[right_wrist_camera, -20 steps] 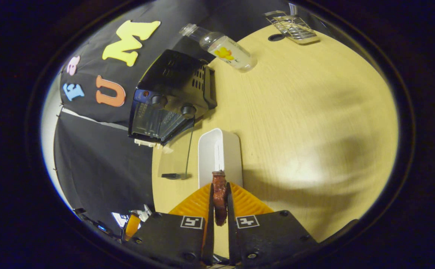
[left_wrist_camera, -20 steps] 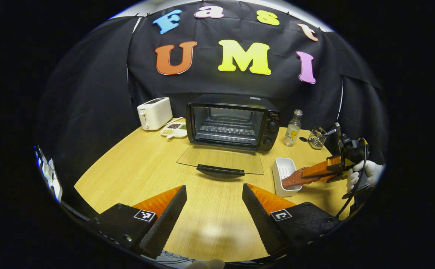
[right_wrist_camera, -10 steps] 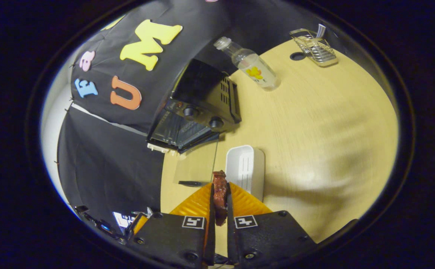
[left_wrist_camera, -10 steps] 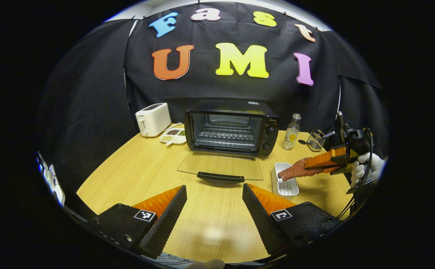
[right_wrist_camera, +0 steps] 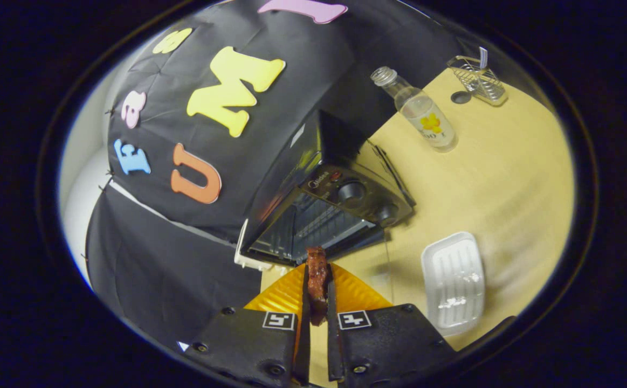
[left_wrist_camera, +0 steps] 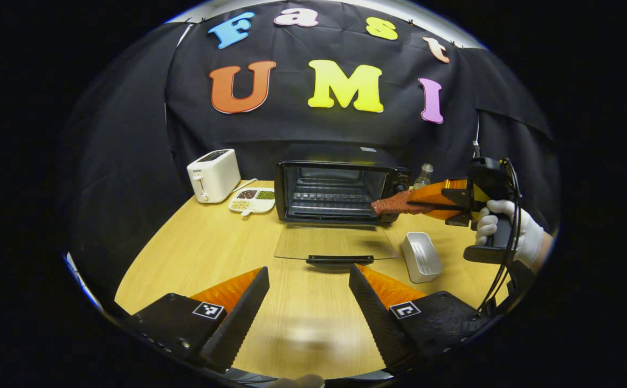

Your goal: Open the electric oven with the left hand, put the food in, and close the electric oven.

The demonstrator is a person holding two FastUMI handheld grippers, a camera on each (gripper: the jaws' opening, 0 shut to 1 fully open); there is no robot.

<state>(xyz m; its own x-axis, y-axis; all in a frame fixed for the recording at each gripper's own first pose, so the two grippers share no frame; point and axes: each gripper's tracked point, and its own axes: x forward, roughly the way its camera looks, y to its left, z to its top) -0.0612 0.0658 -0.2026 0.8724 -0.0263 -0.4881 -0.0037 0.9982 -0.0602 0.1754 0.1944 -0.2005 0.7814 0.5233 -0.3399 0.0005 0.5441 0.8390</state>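
— At twelve o'clock on the wooden surface (left_wrist_camera: 211, 253), seen from the left gripper view, what stands there?

— The electric oven (left_wrist_camera: 340, 186) stands there, its glass door (left_wrist_camera: 335, 243) folded down flat toward six o'clock, with the wire rack showing inside the cavity.

— And the food?

— The food (left_wrist_camera: 397, 205), a reddish-brown strip, is clamped in the right claw (left_wrist_camera: 418, 200), which comes in from three o'clock in a gloved hand (left_wrist_camera: 507, 229). The strip's free end sits just in front of the oven's opening, at its right edge, above the lowered door. In the right gripper view the same strip (right_wrist_camera: 317, 280) is pinched between the two fingers of the right claw (right_wrist_camera: 317, 302), pointing at the open oven (right_wrist_camera: 324, 210).

— How does the left claw stand?

— The left claw (left_wrist_camera: 309, 302) is spread wide with nothing between its fingers, hanging over the surface at six o'clock, well short of the door's handle.

— What else lies about?

— A white tray (left_wrist_camera: 422, 256) rests at about four o'clock from the oven, beside the door. A white toaster (left_wrist_camera: 213, 175) stands at ten o'clock, with a small divided dish (left_wrist_camera: 252, 199) between it and the oven. In the right gripper view a clear bottle (right_wrist_camera: 420, 114) and a wire holder (right_wrist_camera: 477, 81) stand beyond the oven.
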